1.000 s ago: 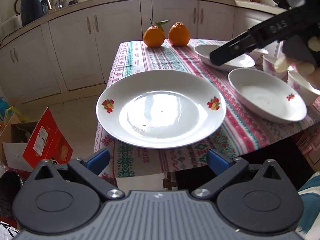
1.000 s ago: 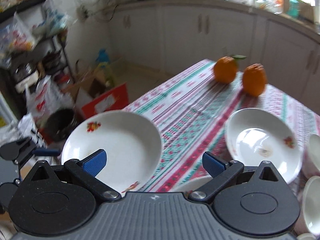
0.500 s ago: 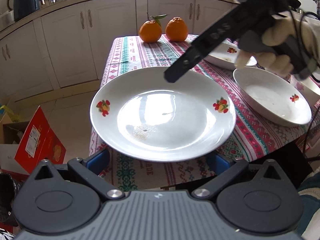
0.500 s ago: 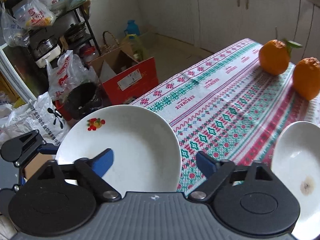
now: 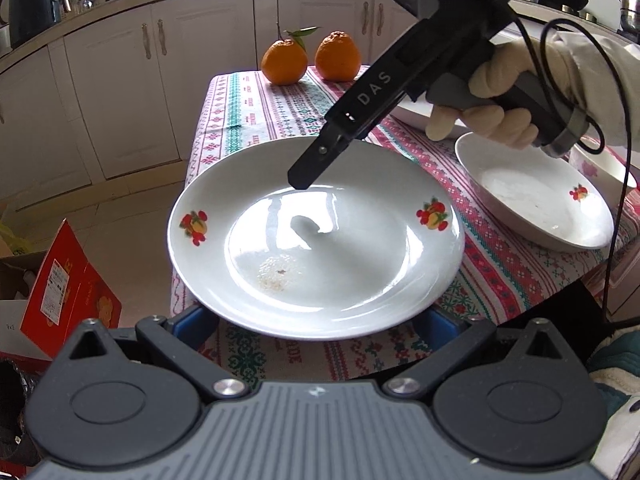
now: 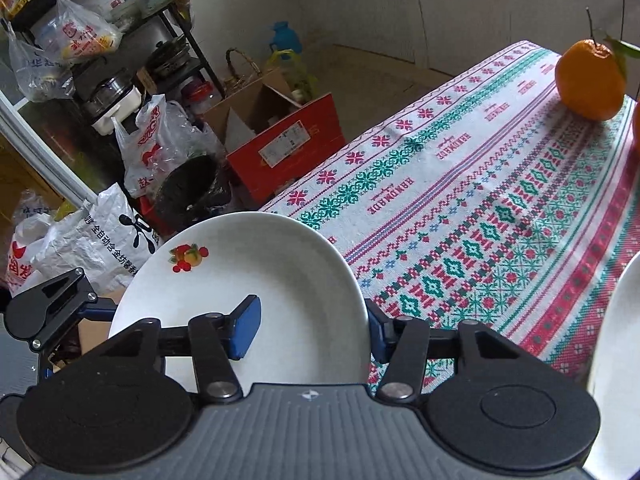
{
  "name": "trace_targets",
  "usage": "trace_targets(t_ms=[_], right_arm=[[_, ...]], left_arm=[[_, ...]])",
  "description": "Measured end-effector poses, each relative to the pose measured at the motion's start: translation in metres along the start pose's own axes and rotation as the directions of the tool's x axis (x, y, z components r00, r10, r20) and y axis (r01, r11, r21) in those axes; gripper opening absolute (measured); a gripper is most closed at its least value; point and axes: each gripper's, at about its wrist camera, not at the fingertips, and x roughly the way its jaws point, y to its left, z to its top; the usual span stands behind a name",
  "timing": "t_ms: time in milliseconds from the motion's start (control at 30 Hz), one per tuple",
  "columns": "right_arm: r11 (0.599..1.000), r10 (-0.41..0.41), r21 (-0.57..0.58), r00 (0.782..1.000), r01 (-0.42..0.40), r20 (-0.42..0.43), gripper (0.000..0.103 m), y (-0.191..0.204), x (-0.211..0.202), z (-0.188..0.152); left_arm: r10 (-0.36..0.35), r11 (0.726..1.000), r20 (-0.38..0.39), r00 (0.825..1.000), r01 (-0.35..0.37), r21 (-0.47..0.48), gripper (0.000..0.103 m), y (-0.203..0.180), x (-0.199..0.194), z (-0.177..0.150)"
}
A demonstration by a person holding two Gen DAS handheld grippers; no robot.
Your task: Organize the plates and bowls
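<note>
Right tongs (image 6: 312, 326) just closed on the white fruit-printed plate (image 5: 316, 236)'s rim; left tongs (image 5: 316, 326) splayed beneath.

A glossy white round plate (image 5: 316, 236) bears red-and-yellow fruit motifs on its rim. The woven tablecloth (image 6: 460, 216) shows red, green and white bands of stars and diamonds. Two orange citrus fruits (image 5: 285, 62) sit beyond.
</note>
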Motion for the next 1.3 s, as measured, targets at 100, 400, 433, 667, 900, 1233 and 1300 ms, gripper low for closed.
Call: trace_targets(t_ms=[100, 400, 433, 667, 900, 1233, 1300], right_arm=[[1.000, 0.021, 0.008, 1.000, -0.021, -0.003, 0.060, -0.003, 0.001, 0.003], [1.000, 0.026, 0.014, 1.000, -0.026, 0.001, 0.060, -0.005, -0.002, 0.003], [1.000, 0.023, 0.015, 1.000, -0.024, 0.004, 0.060, -0.006, -0.003, 0.003], [0.999, 0.003, 0.035, 1.000, -0.004, 0.029, 0.060, -0.020, -0.009, 0.010], [0.998, -0.026, 0.064, 0.998, 0.022, 0.055, 0.060, -0.041, -0.013, 0.018], [0.994, -0.059, 0.093, 0.995, 0.052, 0.078, 0.060, -0.064, -0.014, 0.029], [0.994, -0.065, 0.097, 0.994, 0.056, 0.083, 0.060, -0.067, -0.013, 0.031]], left_arm=[[-0.006, 1.000, -0.005, 1.000, 0.006, 0.001, 0.102, 0.000, 0.001, 0.001], [-0.011, 1.000, -0.027, 1.000, 0.011, 0.021, 0.101, 0.002, 0.006, 0.007], [-0.013, 1.000, -0.027, 1.000, 0.013, 0.024, 0.101, 0.003, 0.008, 0.009], [-0.023, 0.999, -0.023, 0.999, 0.024, 0.045, 0.101, 0.009, 0.019, 0.022], [-0.038, 0.996, -0.021, 0.999, 0.039, 0.084, 0.101, 0.015, 0.038, 0.039], [-0.053, 0.992, -0.019, 0.998, 0.055, 0.112, 0.101, 0.022, 0.057, 0.056], [-0.053, 0.992, -0.018, 0.998, 0.055, 0.116, 0.101, 0.024, 0.059, 0.058]])
